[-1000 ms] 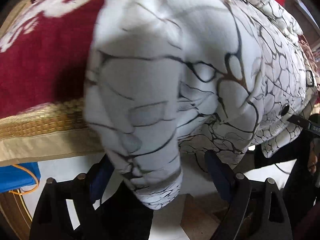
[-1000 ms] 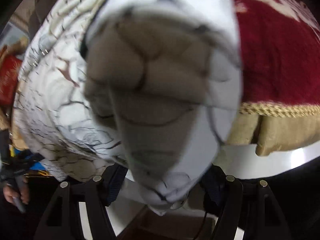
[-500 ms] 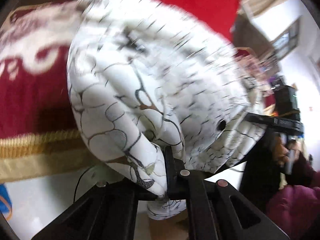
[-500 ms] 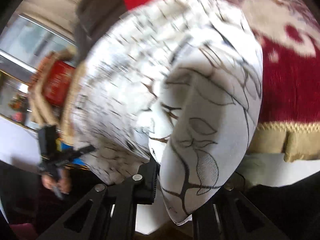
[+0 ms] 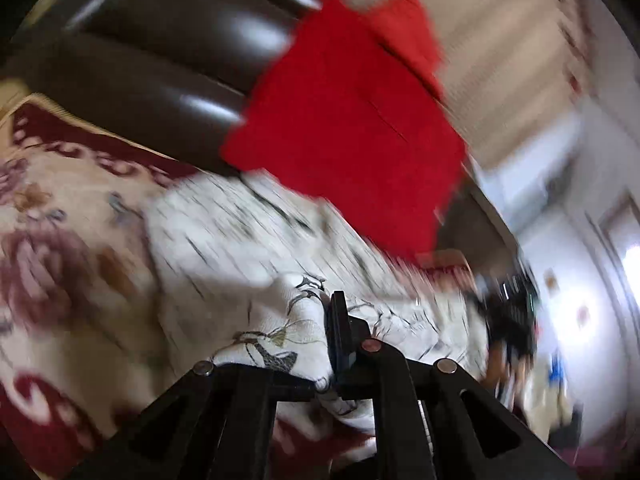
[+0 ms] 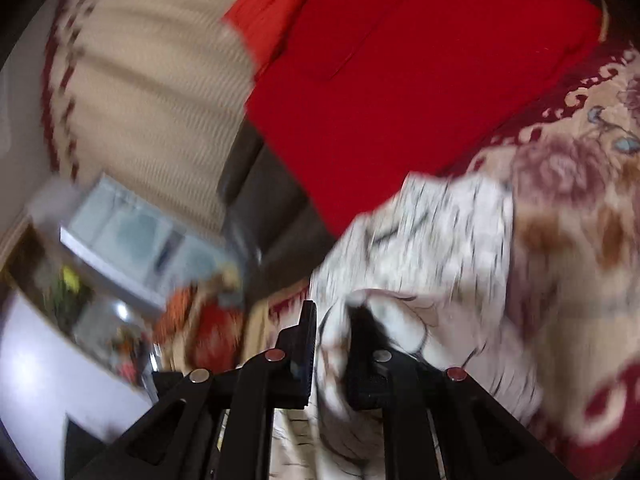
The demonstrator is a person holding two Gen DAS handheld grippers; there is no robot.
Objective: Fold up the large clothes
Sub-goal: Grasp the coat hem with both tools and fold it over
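Item: white garment with dark crackle print [image 5: 256, 240], lying across the floral red-and-cream sofa cover [image 5: 60, 264].

Left gripper [image 5: 328, 344]: we are clenching it on a fold of the garment at six o'clock in the left wrist view. A second ago these jaws were standing wide either side of the hanging cloth; now they are pressing it.

Right gripper [image 6: 332, 344]: we are gripping a bunched edge of the same garment at six o'clock in the right wrist view; here too the jaws have gone from wide apart to closed on fabric.

Change noted: both views are now looking up past the garment to the red cloth [image 5: 344, 120] at twelve o'clock and the dark sofa back [image 5: 160, 40] at ten o'clock, where cloth was filling the frame before. We are lifting both held ends together.

Judgement: the pick-up looks done, and we are probably starting to carry this edge over the rest for a fold. Heavy blur is hiding how the far edge lies.
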